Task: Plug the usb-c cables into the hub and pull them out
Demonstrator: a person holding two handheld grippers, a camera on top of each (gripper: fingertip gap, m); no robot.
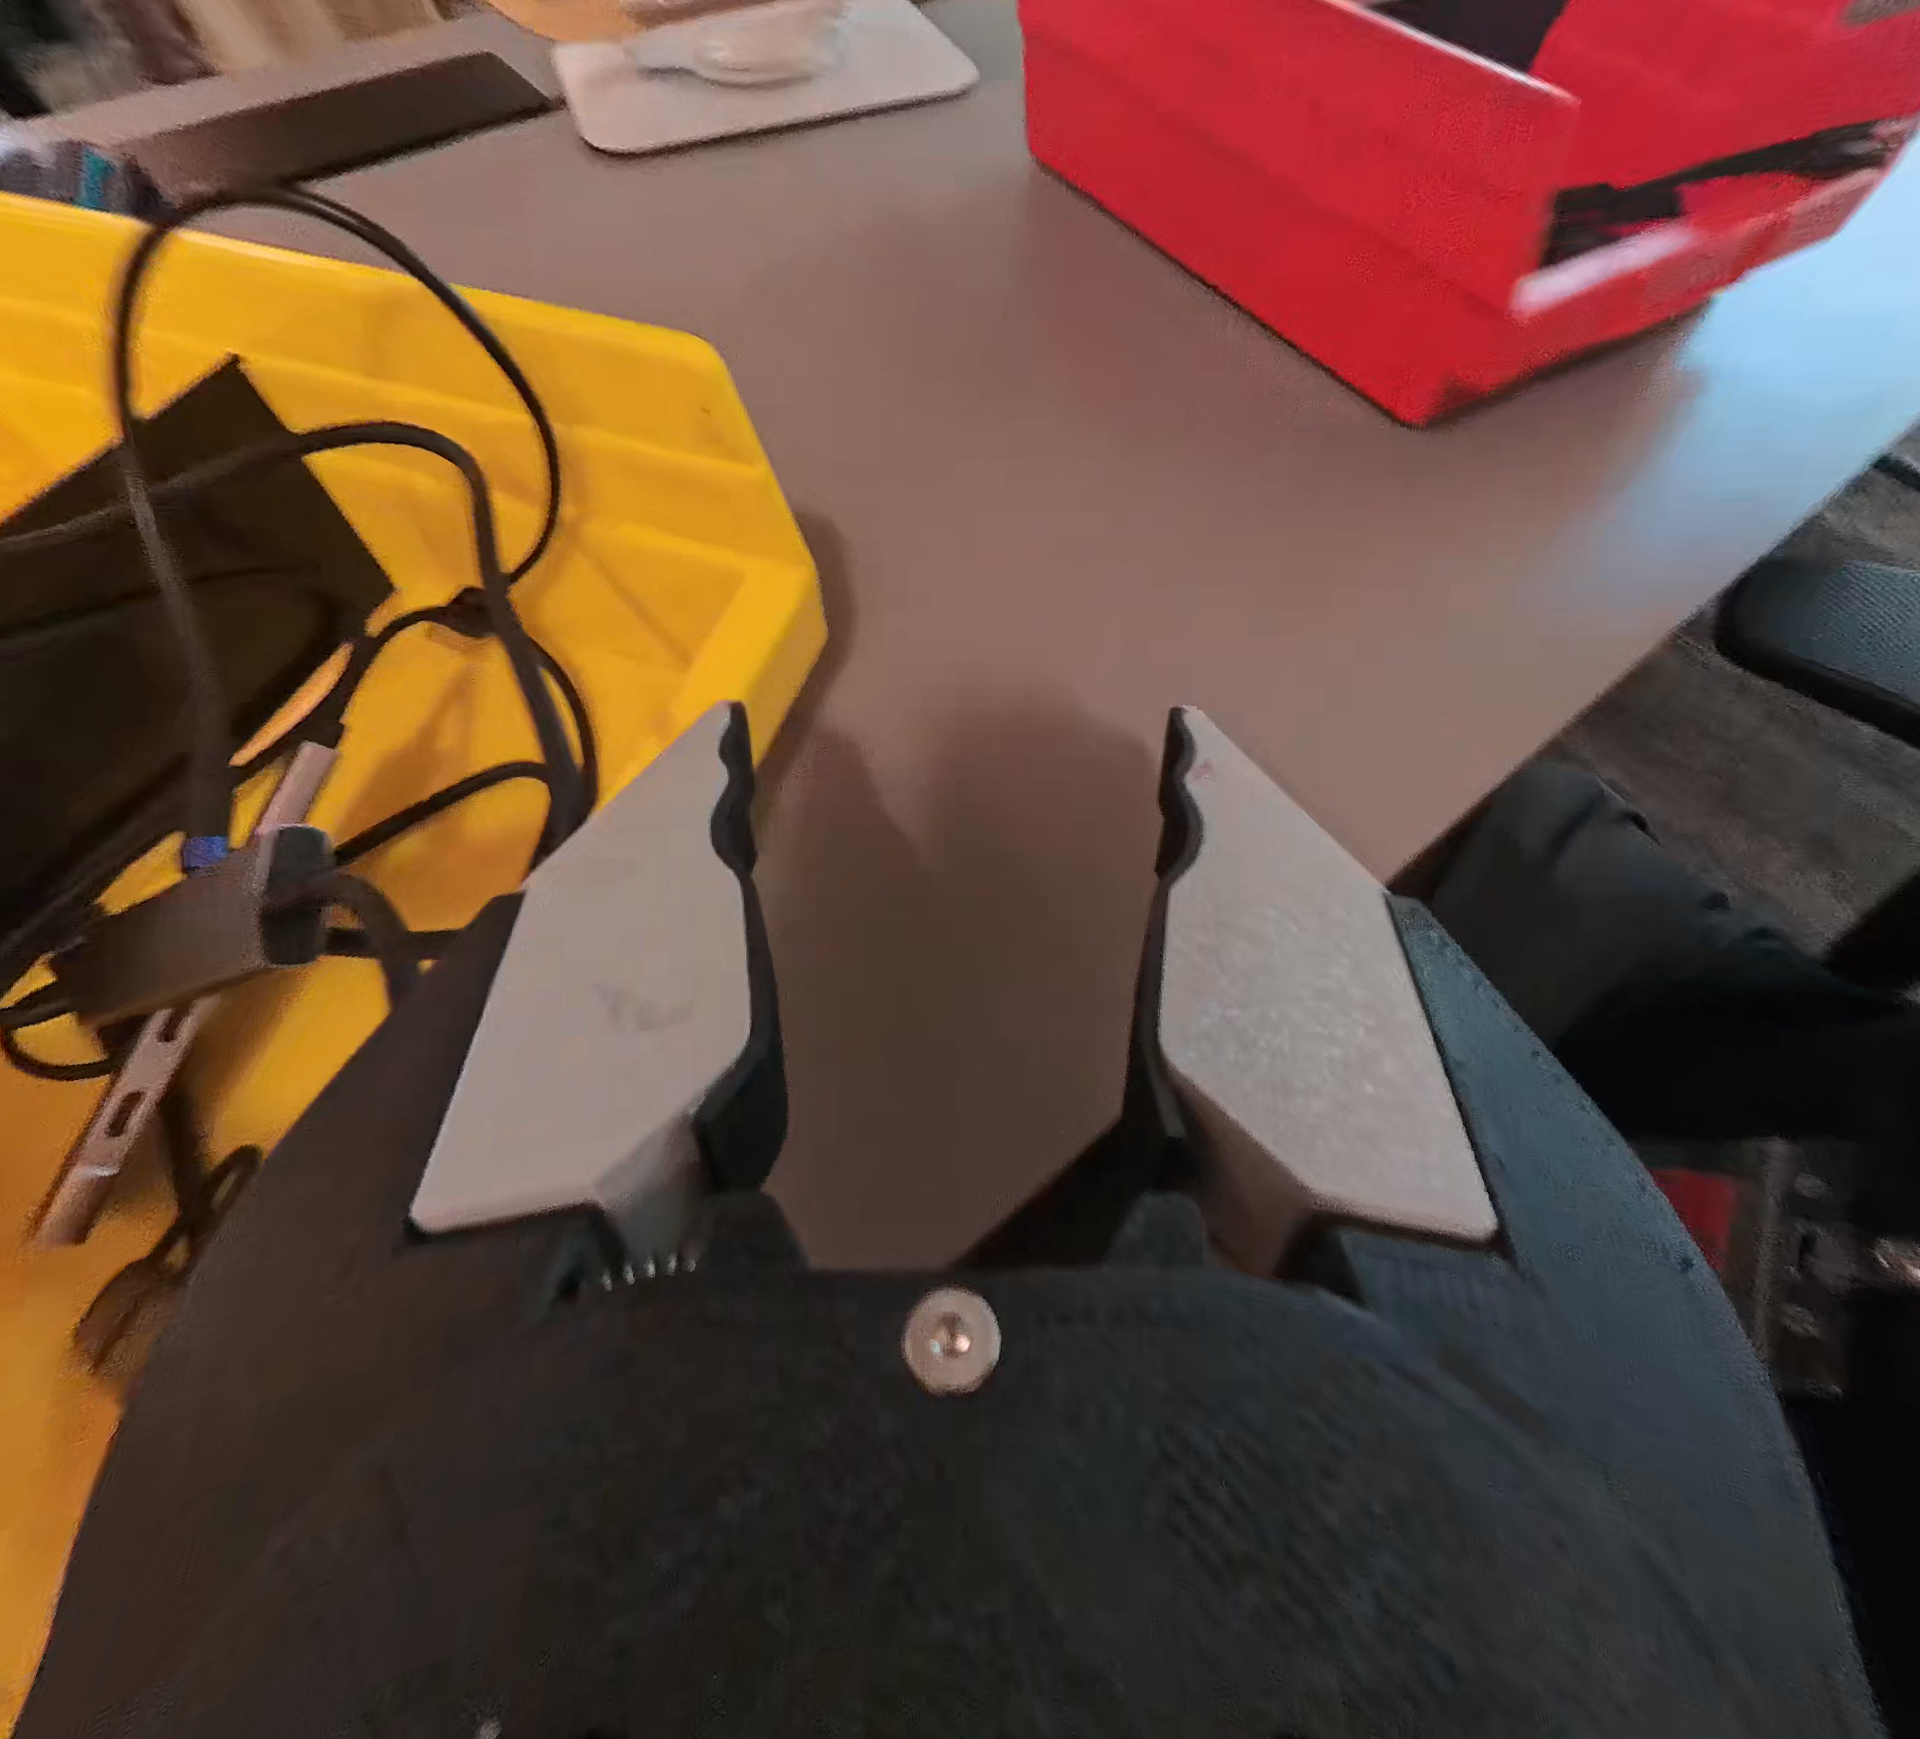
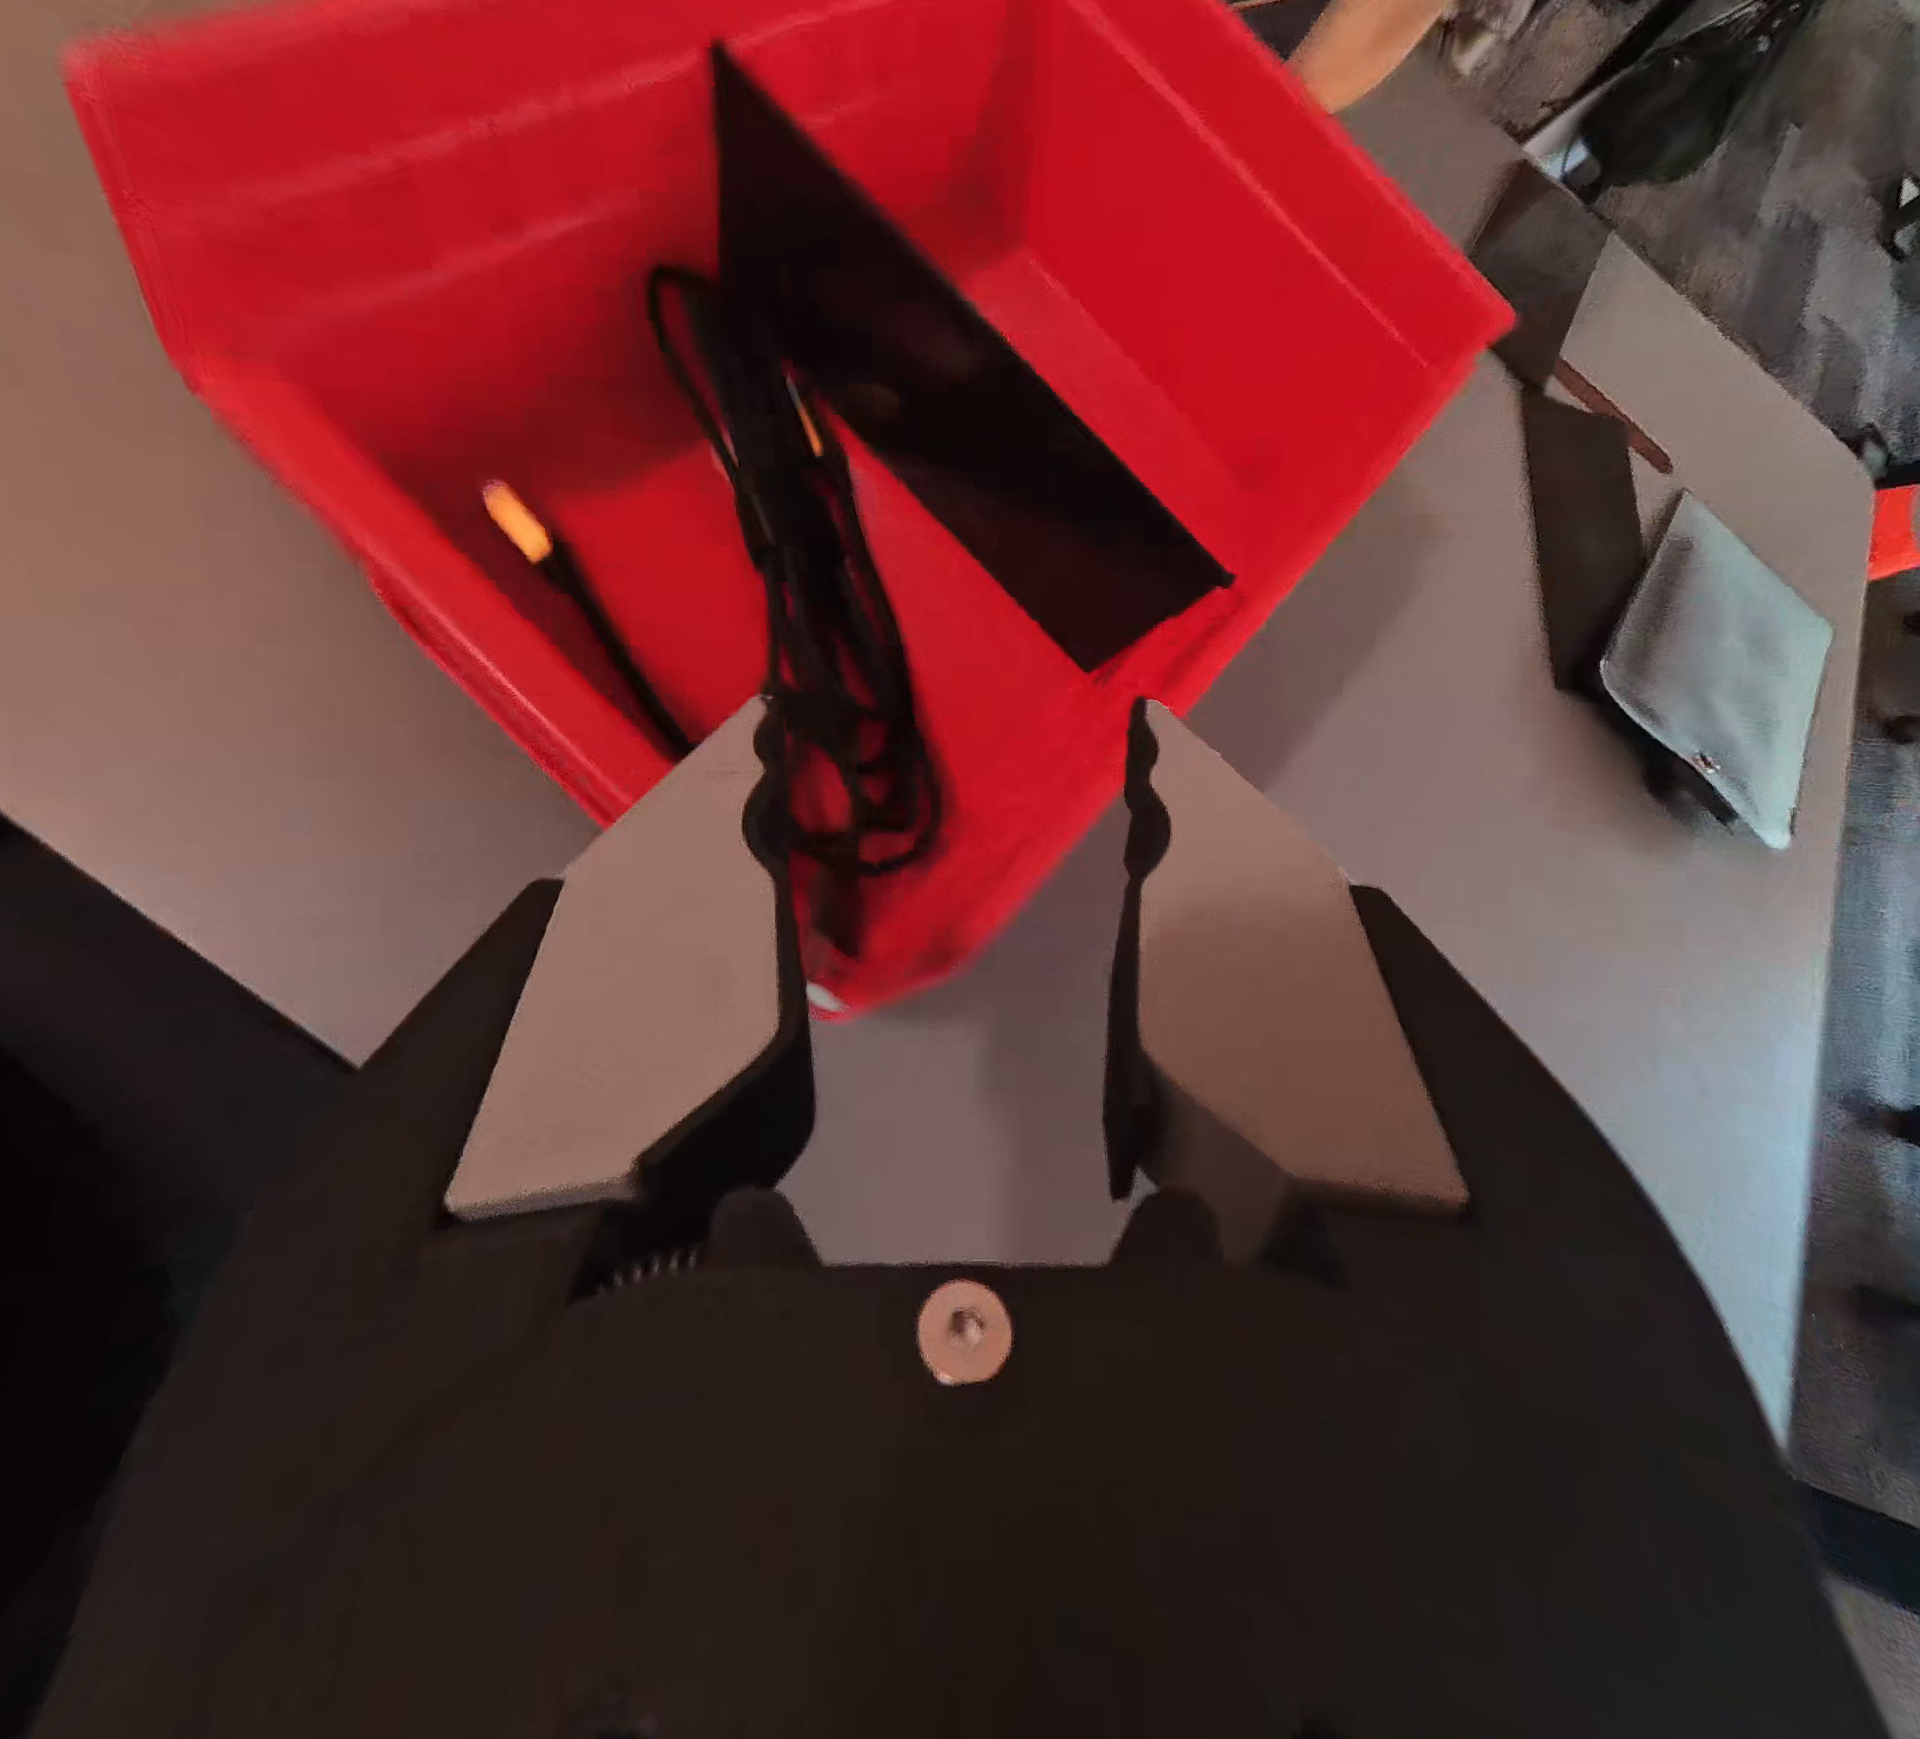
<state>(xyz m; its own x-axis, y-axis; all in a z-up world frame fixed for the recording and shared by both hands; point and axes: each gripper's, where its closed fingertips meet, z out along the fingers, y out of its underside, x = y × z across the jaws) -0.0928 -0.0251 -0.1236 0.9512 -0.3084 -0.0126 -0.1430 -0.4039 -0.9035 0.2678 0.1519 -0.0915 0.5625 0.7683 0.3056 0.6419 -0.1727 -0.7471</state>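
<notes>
In the left wrist view a yellow bin [image 1: 644, 484] on the left holds a tangle of black cables [image 1: 499, 546] and a grey hub [image 1: 114, 1128] with a short lead. My left gripper [image 1: 956, 744] is open and empty over the bare table, just right of the yellow bin. In the right wrist view a red bin [image 2: 343, 172] with a black divider [image 2: 914, 401] holds black usb-c cables [image 2: 821, 650], one with an orange-lit plug [image 2: 516, 526]. My right gripper [image 2: 951, 733] is open and empty, above the red bin's near corner. The red bin also shows in the left wrist view [image 1: 1299, 162].
The brown table [image 1: 1091, 494] lies between the two bins. A lamp base [image 1: 769, 79] stands at the back. The table edge runs at the right, with a dark chair [image 1: 1829, 640] beyond. A grey pouch [image 2: 1714, 661] lies on the table right of the red bin. The grippers' ends are close to 40 cm from one another.
</notes>
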